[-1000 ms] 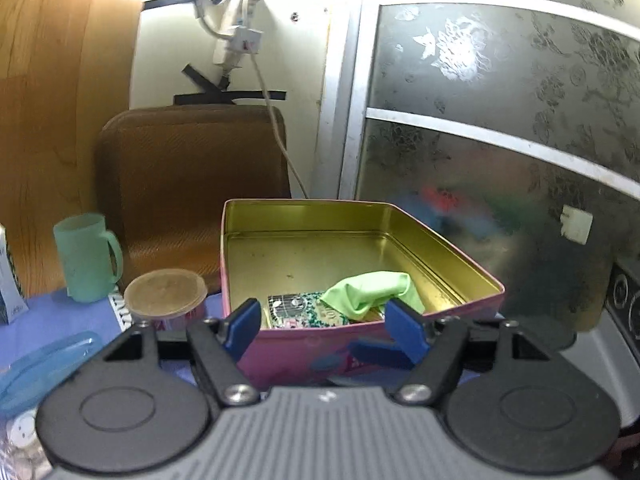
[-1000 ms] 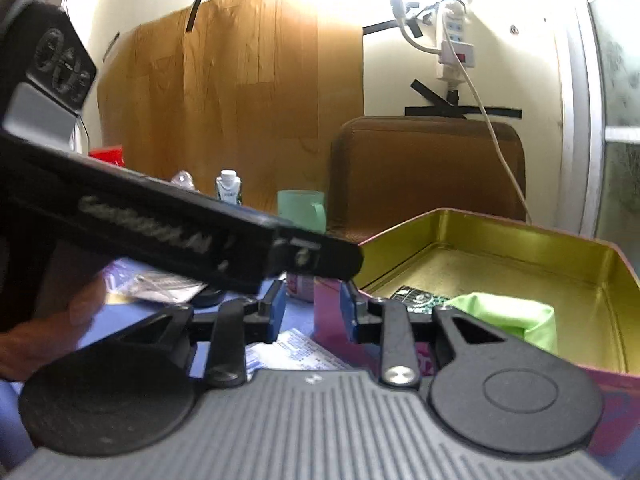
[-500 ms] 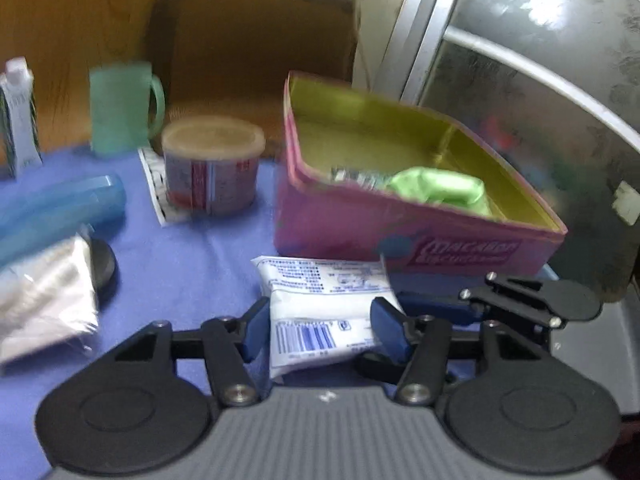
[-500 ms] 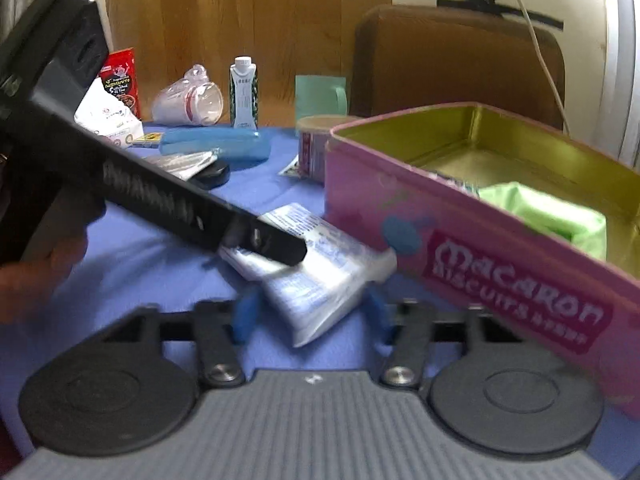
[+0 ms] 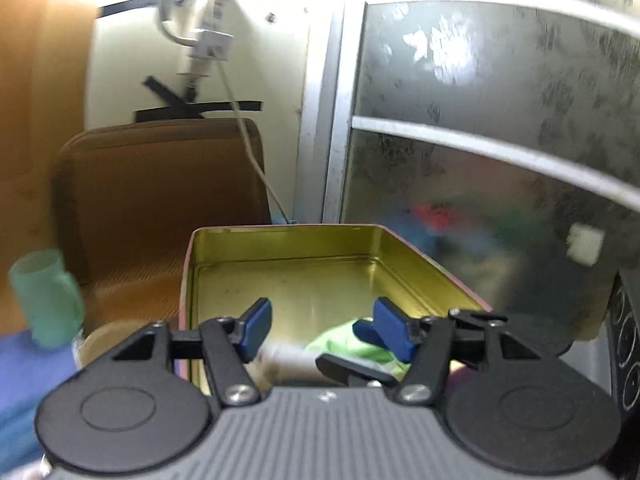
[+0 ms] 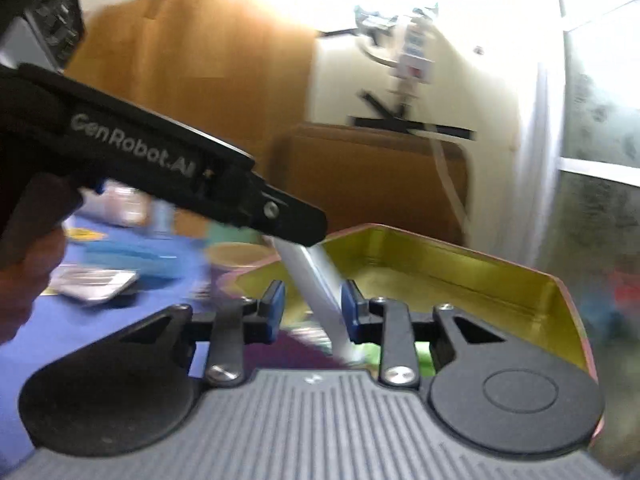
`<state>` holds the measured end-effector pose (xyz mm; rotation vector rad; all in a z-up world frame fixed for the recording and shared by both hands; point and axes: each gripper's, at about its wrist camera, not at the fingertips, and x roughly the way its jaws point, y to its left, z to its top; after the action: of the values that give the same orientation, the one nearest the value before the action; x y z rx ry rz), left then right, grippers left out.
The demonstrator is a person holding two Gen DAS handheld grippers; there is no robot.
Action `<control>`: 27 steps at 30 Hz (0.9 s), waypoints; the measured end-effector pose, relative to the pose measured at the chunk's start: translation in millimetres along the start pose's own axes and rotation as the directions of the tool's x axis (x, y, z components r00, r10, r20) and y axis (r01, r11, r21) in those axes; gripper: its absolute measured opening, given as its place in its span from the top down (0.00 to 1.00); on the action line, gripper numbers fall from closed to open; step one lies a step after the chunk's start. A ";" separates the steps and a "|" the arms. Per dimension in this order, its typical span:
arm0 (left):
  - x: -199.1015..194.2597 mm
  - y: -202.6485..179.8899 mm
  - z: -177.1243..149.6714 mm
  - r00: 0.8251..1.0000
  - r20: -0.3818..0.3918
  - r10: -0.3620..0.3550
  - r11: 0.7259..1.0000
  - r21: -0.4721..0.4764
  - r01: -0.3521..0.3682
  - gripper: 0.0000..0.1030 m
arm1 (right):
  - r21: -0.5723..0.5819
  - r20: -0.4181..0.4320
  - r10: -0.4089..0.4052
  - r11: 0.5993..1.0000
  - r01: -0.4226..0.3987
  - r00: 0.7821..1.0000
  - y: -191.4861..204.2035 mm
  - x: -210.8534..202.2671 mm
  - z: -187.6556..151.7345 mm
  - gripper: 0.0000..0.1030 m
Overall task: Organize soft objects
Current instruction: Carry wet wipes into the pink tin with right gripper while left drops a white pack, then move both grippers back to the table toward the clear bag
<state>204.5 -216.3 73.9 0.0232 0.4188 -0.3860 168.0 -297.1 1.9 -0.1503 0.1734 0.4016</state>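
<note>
Blue-covered bench, tin at 12 o'clock: left hand-held gripper, fingers apart, is releasing white packet tin-ward; right hand-held gripper is hovering apart, empty.

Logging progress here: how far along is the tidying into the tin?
Done: a green cloth lies in the tin. In hand: a white packet hangs below the left gripper over the tin; whether it is gripped or released is unclear. Left: a blurred packet lies on the blue table.
</note>
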 end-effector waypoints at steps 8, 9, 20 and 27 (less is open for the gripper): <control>7.3 19.5 -7.2 0.998 -0.004 0.059 0.993 -0.099 -0.059 0.34 | 0.071 0.036 -0.138 0.988 0.136 0.990 -16.8 -2.9 -12.3 0.64; 1.4 23.0 -8.9 0.998 -0.001 0.063 0.992 -0.106 -0.063 0.31 | 0.081 0.036 -0.137 0.988 0.134 0.990 -16.9 -3.6 -14.8 0.64; -32.7 39.0 -28.0 0.998 -0.013 0.068 0.986 -0.149 -0.069 0.29 | -0.108 -0.027 -0.179 0.979 0.175 0.984 5.9 8.0 -13.1 0.66; -72.4 54.4 -52.9 0.998 -0.006 0.060 0.975 -0.214 -0.060 0.29 | 0.024 0.022 -0.112 0.994 0.111 0.994 -15.2 -17.8 3.9 0.65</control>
<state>142.9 -134.5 51.5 -0.1737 0.4562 -0.2795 158.6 -316.9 10.9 -0.1318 0.1463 0.2900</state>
